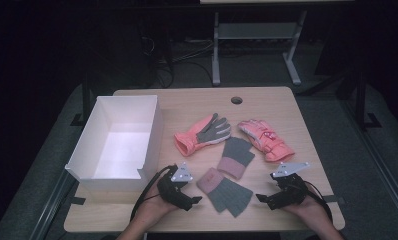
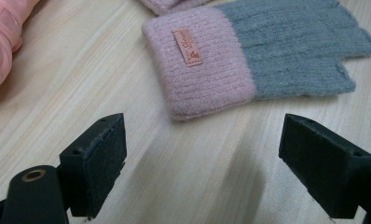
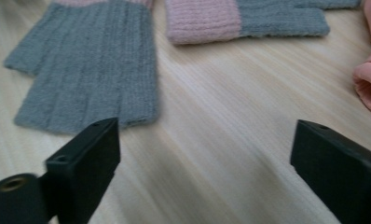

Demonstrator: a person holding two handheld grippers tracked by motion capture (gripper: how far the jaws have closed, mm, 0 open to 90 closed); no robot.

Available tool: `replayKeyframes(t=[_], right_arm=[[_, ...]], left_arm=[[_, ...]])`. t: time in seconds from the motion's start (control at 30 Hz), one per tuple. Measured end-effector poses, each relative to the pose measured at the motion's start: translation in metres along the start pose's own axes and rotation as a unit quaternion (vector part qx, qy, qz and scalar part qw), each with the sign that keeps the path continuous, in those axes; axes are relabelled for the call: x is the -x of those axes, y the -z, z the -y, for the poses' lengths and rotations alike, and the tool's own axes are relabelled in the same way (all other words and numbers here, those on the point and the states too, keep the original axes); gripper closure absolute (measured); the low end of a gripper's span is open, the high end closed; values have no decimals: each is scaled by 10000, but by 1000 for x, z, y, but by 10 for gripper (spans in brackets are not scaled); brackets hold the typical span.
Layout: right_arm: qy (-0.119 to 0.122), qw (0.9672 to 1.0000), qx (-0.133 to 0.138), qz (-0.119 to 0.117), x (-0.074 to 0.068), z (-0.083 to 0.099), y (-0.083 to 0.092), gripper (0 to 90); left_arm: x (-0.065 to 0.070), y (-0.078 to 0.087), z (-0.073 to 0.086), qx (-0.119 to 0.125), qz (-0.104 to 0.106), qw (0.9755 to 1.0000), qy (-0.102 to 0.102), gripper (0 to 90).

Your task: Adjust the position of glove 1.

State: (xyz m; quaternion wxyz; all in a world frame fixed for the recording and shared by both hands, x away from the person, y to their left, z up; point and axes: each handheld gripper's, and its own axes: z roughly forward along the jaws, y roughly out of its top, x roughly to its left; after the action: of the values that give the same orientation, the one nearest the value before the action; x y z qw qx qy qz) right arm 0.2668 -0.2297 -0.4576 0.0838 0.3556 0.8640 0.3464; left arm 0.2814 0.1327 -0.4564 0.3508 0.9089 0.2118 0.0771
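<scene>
On the near edge of the table, the left gripper and the right gripper face each other across the near knit glove. Both have their jaws spread wide with nothing between them. In the left gripper view that glove's pink cuff lies just ahead of the jaws; in the right gripper view its grey end lies just ahead. The second knit glove lies just beyond. Two pink gloves lie farther back, and a white box stands at the left.
</scene>
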Motion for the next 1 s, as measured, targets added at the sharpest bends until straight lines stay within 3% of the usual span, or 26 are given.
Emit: replayKeyframes(t=[0.07, 0.2, 0.33, 0.47, 0.6, 0.8, 1.0], right_arm=[[87, 10000, 10, -12, 0, 0, 1, 129], [29, 10000, 13, -37, 0, 0, 3, 136], [54, 9999, 66, -121, -3, 0, 4, 171], [141, 9994, 305, -52, -13, -2, 8, 332], [186, 9979, 592, 187, -25, -3, 10, 467], [215, 9987, 458, -74, -30, -7, 7, 682], [371, 9988, 273, -144, -35, -9, 0, 833]], left_arm=[[-1, 1, 0, 4, 36, 10000, 9, 182], [-2, 4, -1, 70, 151, 9998, 111, 238], [-4, 10, -6, 223, 273, 9988, 348, 420], [-6, 13, -12, 197, 307, 9989, 278, 579], [-9, 12, -20, 299, 360, 9981, 407, 717], [-15, 9, -34, 279, 392, 9980, 403, 891], [-18, 0, -48, 239, 344, 9987, 289, 896]])
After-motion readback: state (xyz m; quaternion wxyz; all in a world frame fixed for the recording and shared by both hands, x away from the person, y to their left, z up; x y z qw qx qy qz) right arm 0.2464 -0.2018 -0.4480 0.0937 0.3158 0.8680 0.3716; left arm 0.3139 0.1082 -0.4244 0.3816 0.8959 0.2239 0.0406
